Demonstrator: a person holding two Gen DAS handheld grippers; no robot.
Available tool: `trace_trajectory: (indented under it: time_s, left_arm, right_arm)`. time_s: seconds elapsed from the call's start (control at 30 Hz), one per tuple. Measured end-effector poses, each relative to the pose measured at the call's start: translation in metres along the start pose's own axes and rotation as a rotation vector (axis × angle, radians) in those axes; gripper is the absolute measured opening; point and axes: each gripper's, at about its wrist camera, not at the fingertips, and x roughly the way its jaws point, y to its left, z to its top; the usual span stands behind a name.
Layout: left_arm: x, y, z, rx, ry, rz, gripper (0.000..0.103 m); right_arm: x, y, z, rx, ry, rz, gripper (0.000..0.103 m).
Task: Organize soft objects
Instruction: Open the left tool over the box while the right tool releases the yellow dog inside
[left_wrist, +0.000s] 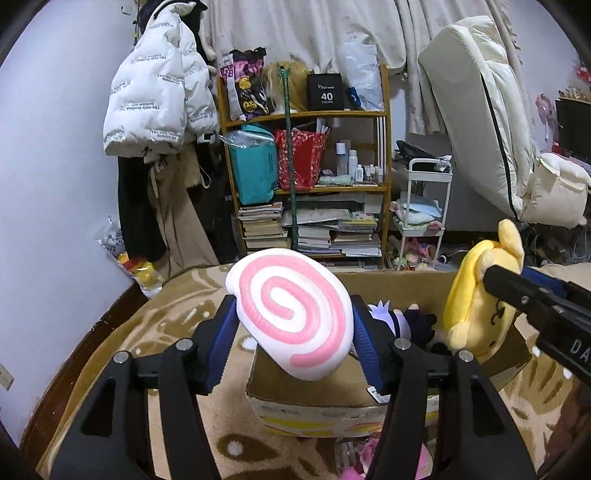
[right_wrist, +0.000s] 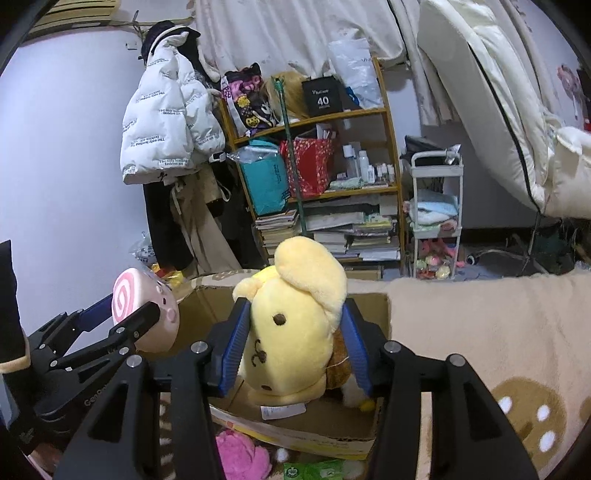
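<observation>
My left gripper (left_wrist: 293, 325) is shut on a white plush with a pink spiral (left_wrist: 291, 314), held above the near edge of an open cardboard box (left_wrist: 317, 406). The plush also shows in the right wrist view (right_wrist: 142, 310), at the left. My right gripper (right_wrist: 293, 332) is shut on a yellow dog plush (right_wrist: 291, 332) and holds it over the same box (right_wrist: 295, 432). The yellow plush shows at the right of the left wrist view (left_wrist: 476, 299). A dark-clothed doll with pale hair (left_wrist: 402, 319) lies inside the box.
The box stands on a beige and brown blanket (right_wrist: 480, 325). A pink plush (right_wrist: 240, 454) and a green packet (right_wrist: 321, 470) lie in front of the box. A cluttered wooden shelf (left_wrist: 306, 166), a white cart (left_wrist: 424, 206) and hanging coats (left_wrist: 159, 99) stand behind.
</observation>
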Motion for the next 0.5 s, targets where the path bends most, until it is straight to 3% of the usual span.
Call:
trace_trajectory:
  time_s: [0.07,0.2,0.5]
  left_arm:
    - [0.001,-0.001,-0.001,0.011,0.006,-0.003,0.062]
    - [-0.007,-0.004,-0.003,0.04,-0.041,-0.003,0.084]
    - [-0.016,-0.01,-0.007,0.095,-0.039,0.028,0.087]
  right_arm:
    - [0.004,0.0,-0.003,0.001,0.012,-0.003,0.054]
    - [0.006,0.001,-0.003,0.01,0.031,-0.008,0.068]
    - [-0.01,0.001,0.0,-0.004,0.015,-0.034,0.081]
